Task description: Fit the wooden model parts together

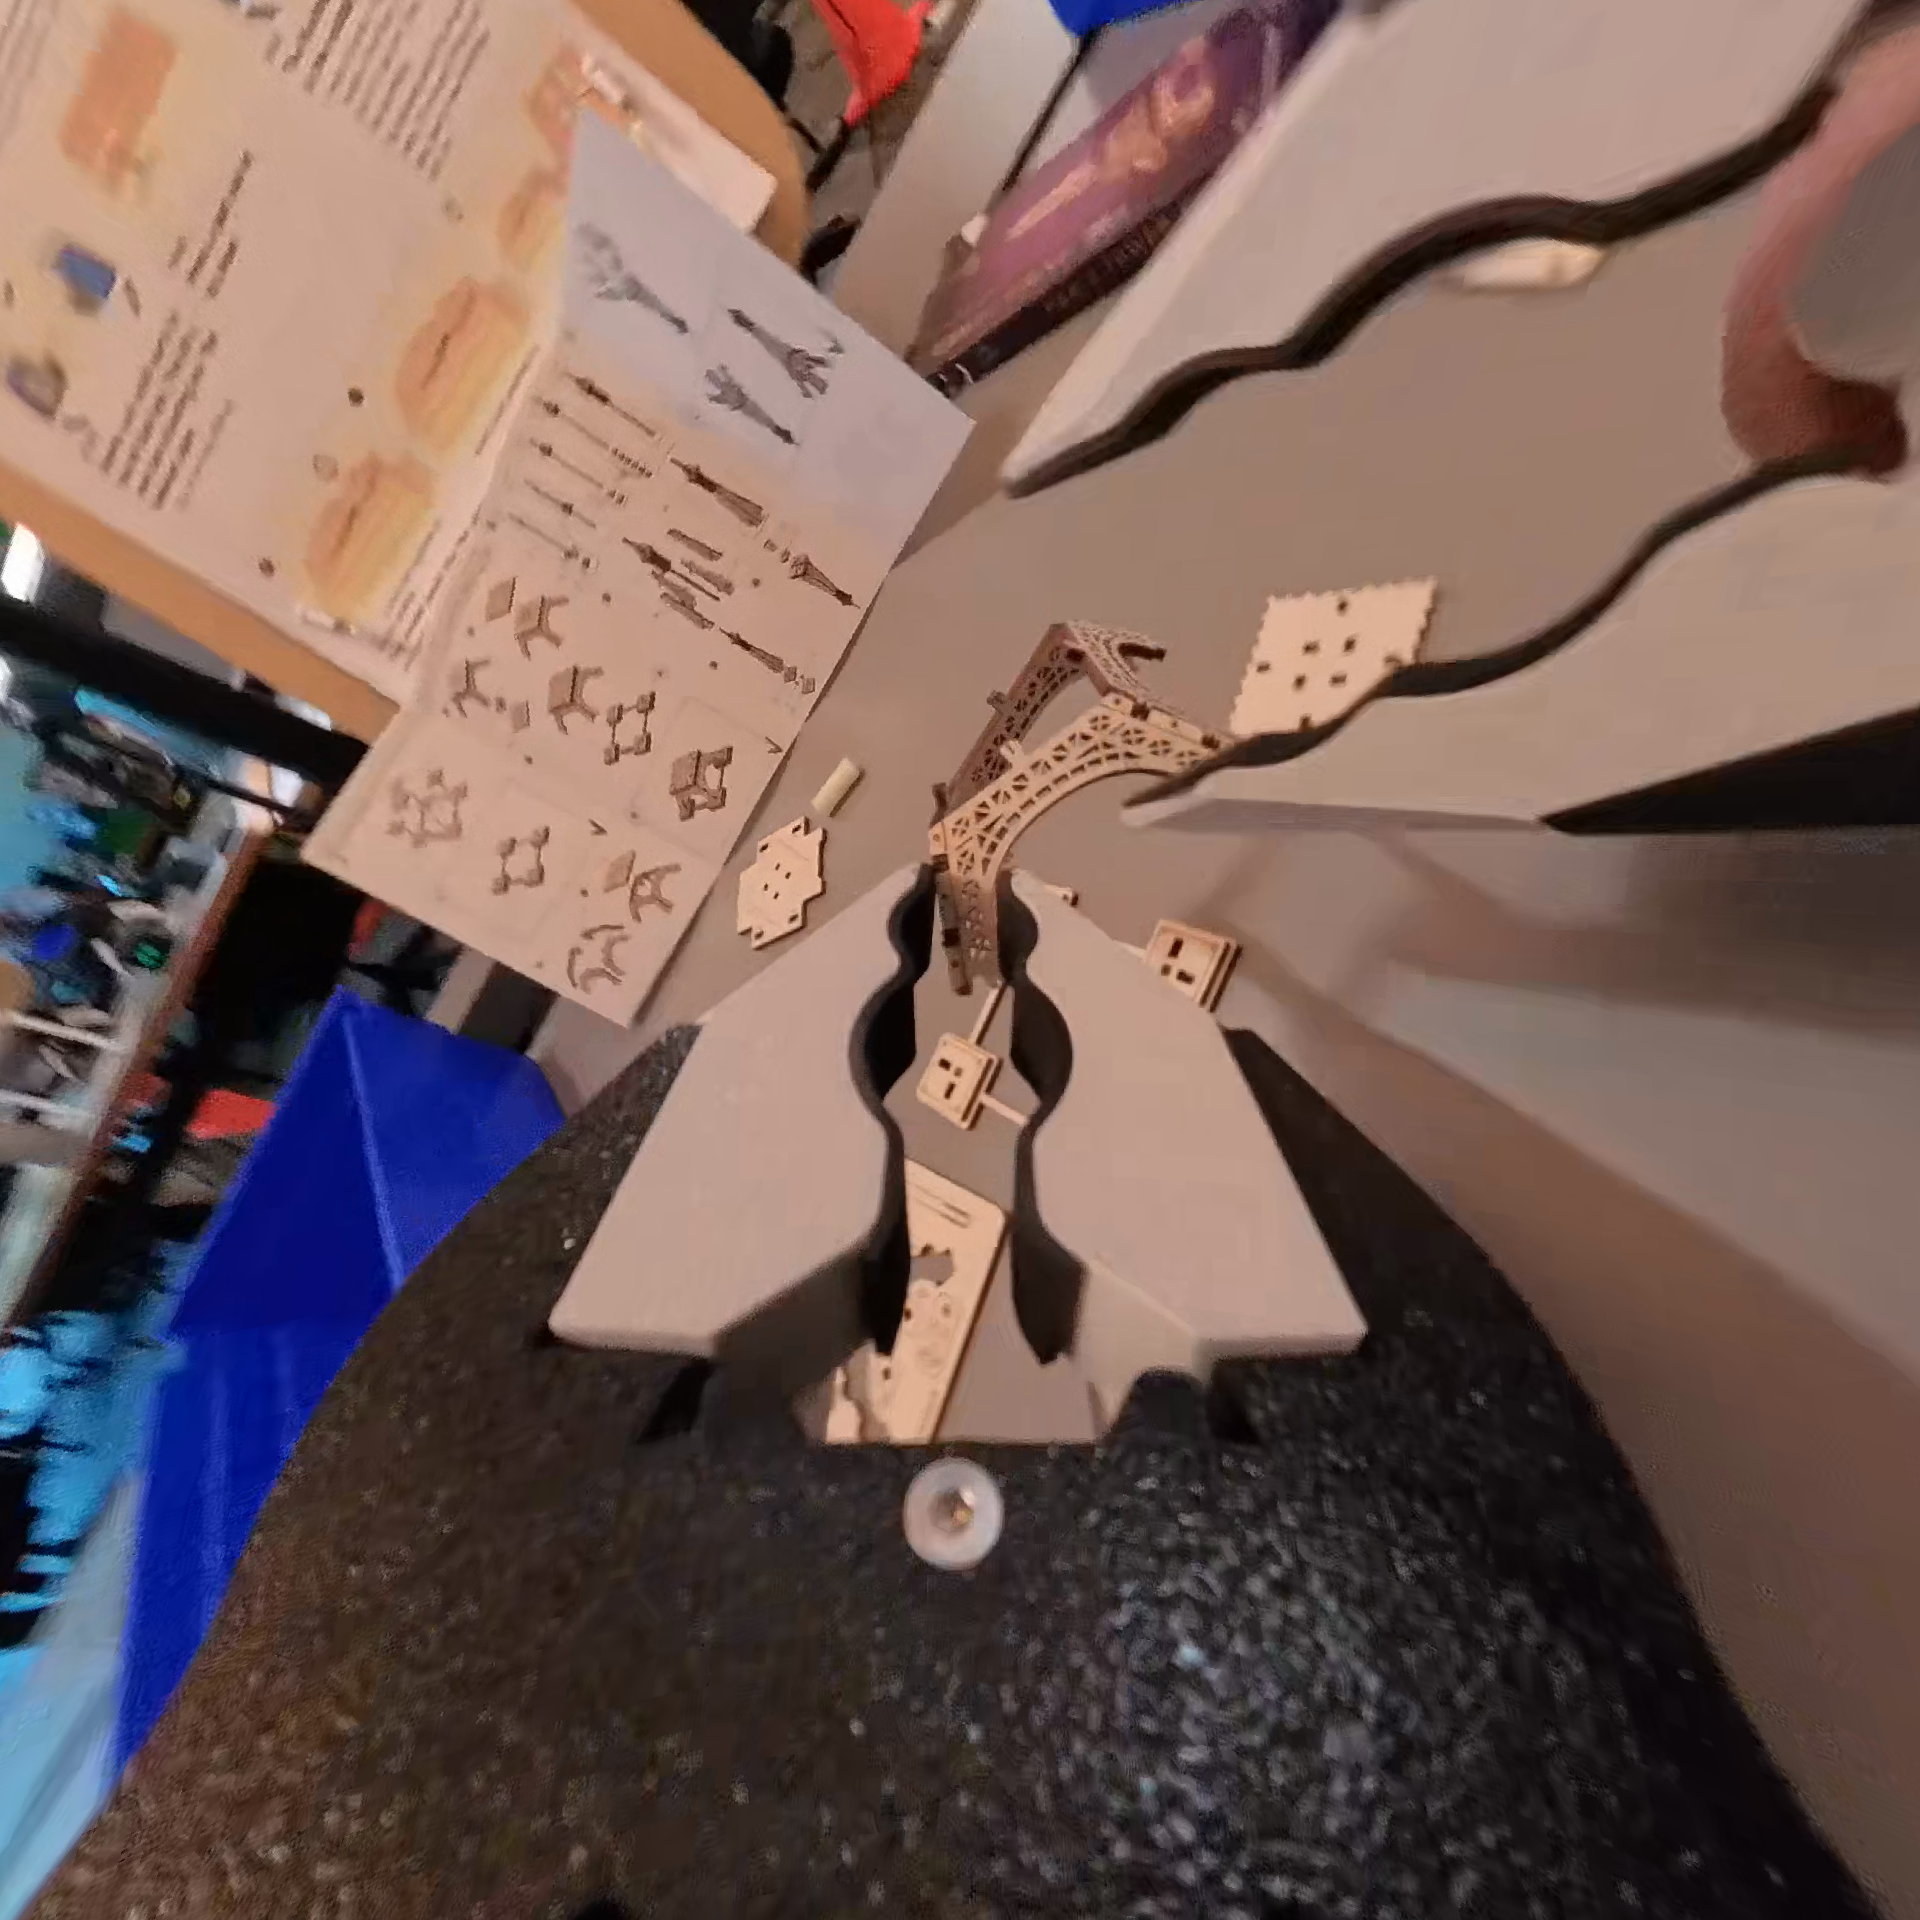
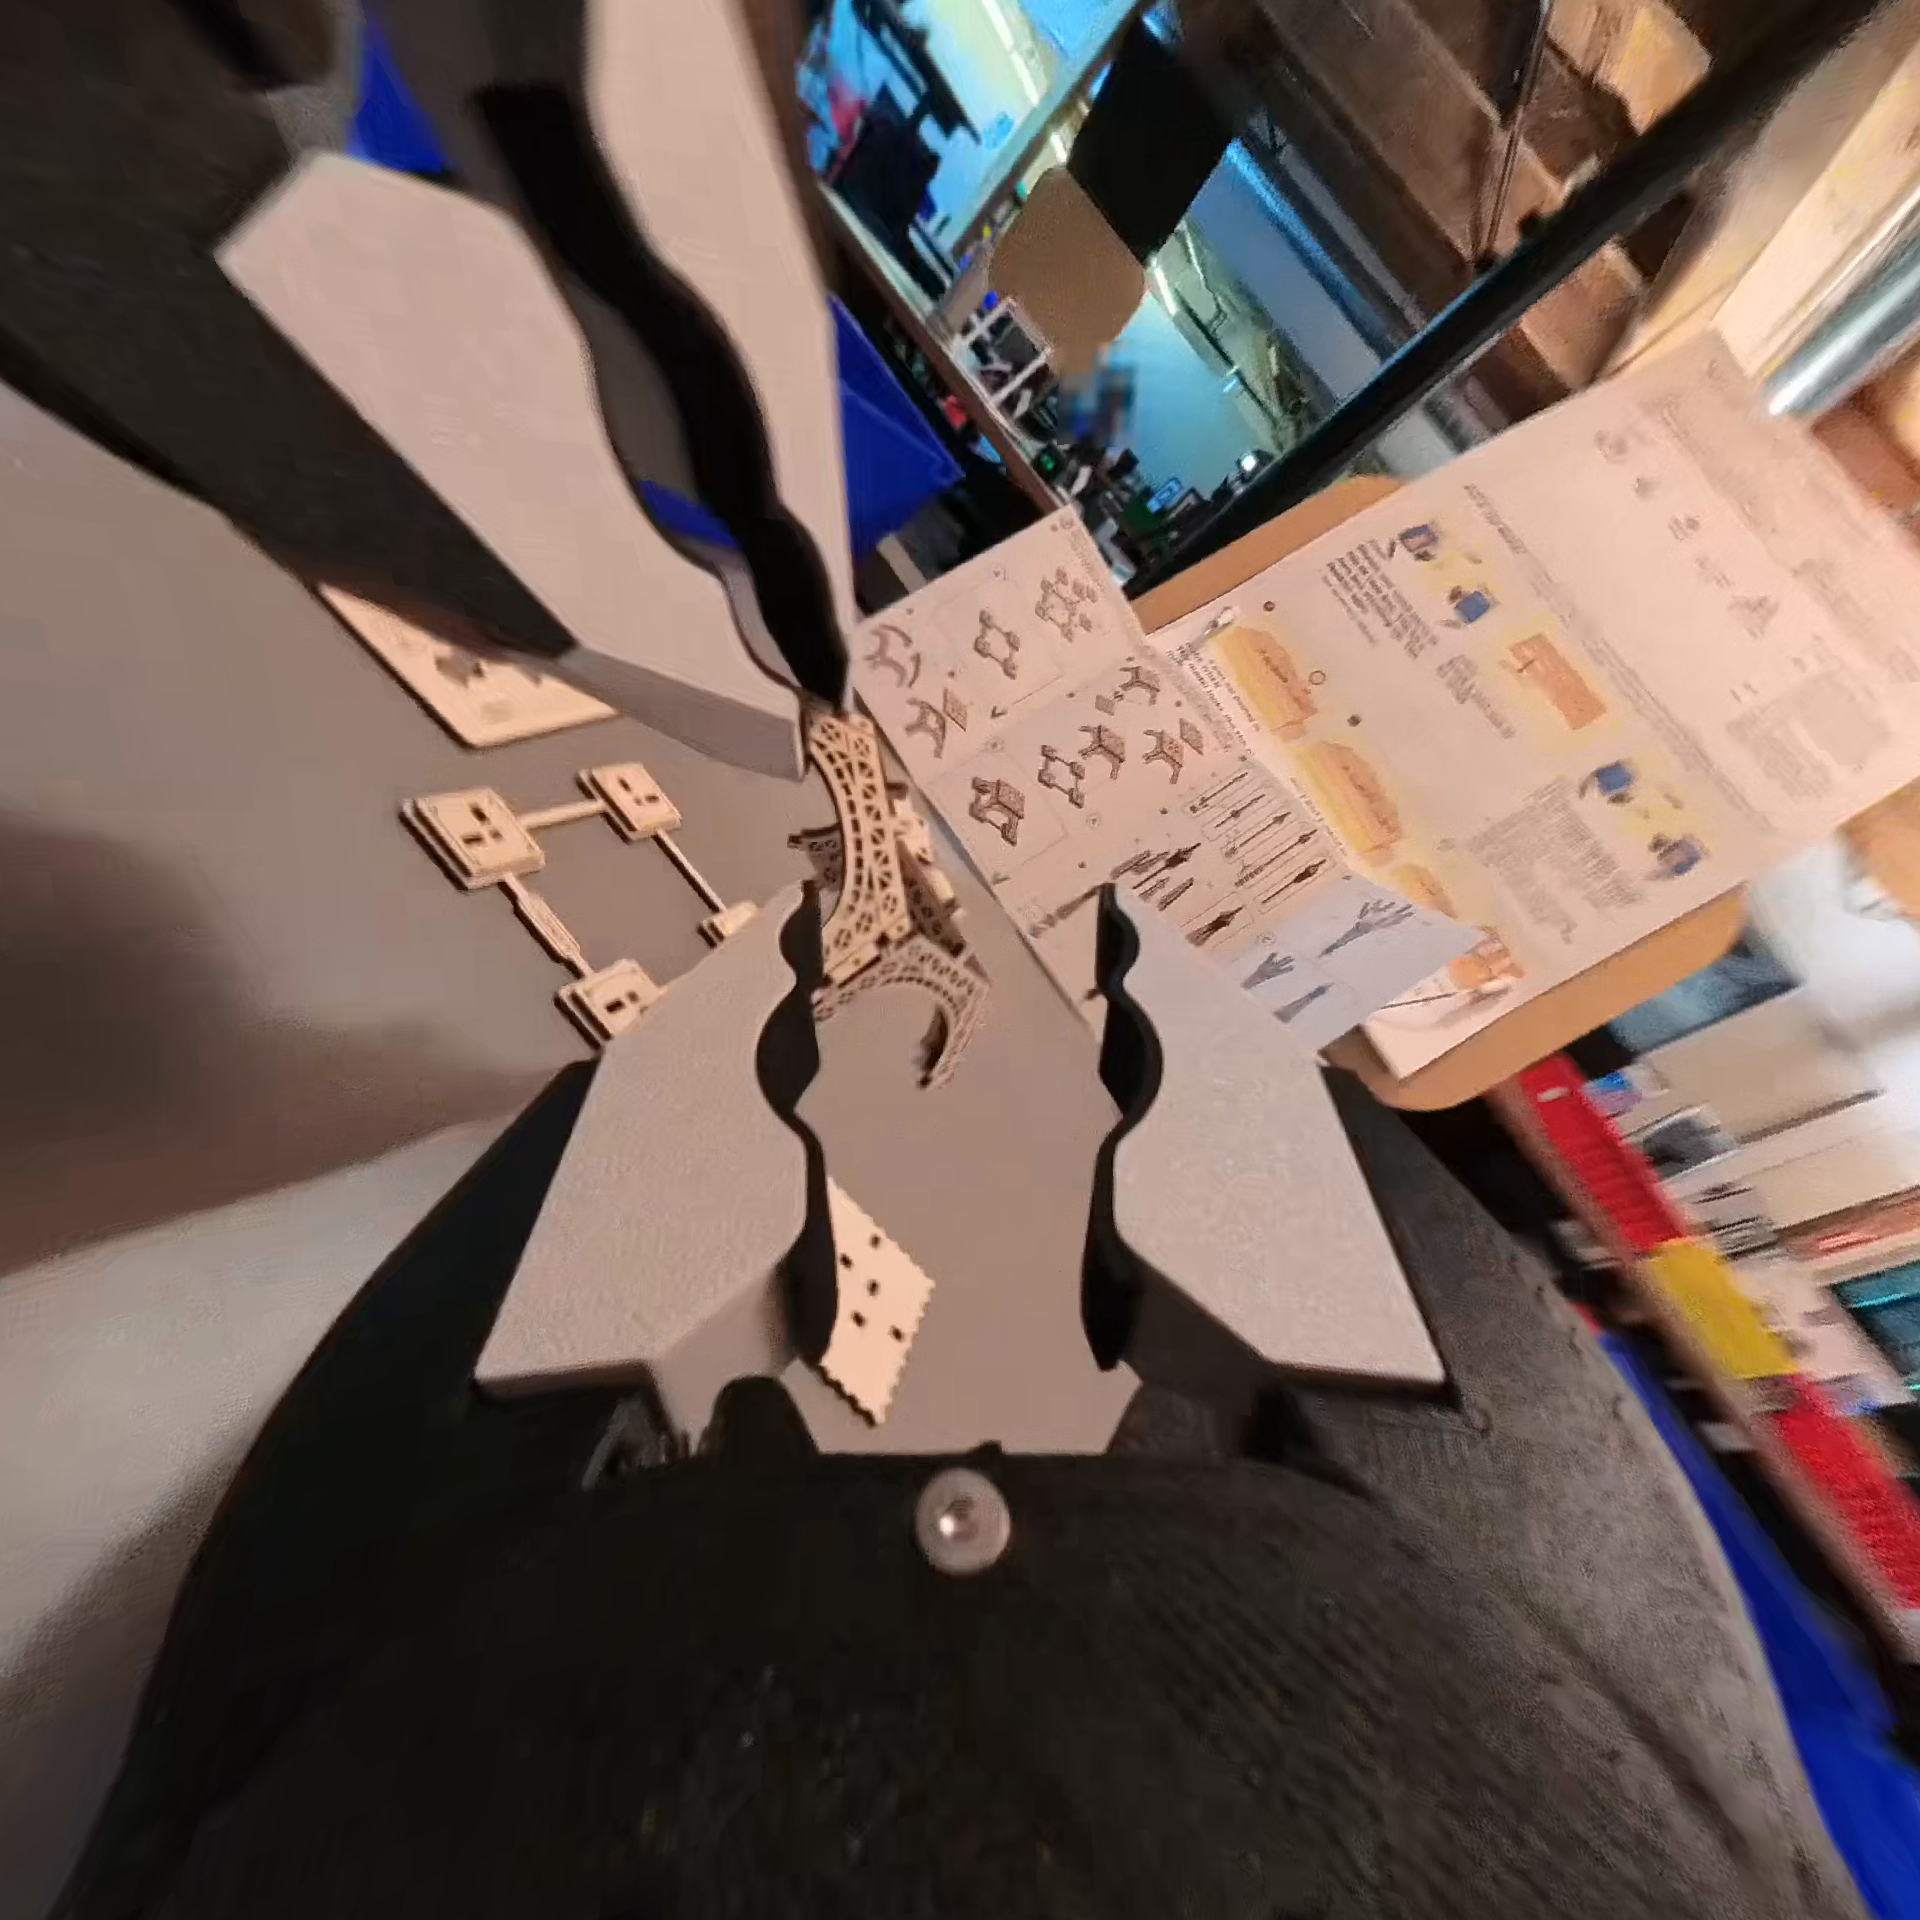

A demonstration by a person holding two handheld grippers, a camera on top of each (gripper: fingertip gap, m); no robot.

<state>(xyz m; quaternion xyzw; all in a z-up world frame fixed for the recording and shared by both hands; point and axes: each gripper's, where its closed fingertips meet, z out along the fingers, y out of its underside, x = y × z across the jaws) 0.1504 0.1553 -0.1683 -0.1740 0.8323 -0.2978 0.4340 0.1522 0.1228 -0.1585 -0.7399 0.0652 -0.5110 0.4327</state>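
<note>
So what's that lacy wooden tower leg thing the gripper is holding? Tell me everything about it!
The lattice arch piece is thin pale wood, cut through with tiny criss-cross holes like tower girders. It has curved legs joined at a corner and small tabs along its edges. The left gripper pinches one leg's lower end, holding it tilted above the grey table. The right gripper is open, with the piece partly behind its left finger; whether it touches is unclear.

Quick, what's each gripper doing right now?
Left gripper: closed on the end of the lattice tower legs piece.
Right gripper: open, holding nothing, fingertips either side of that piece.
</note>
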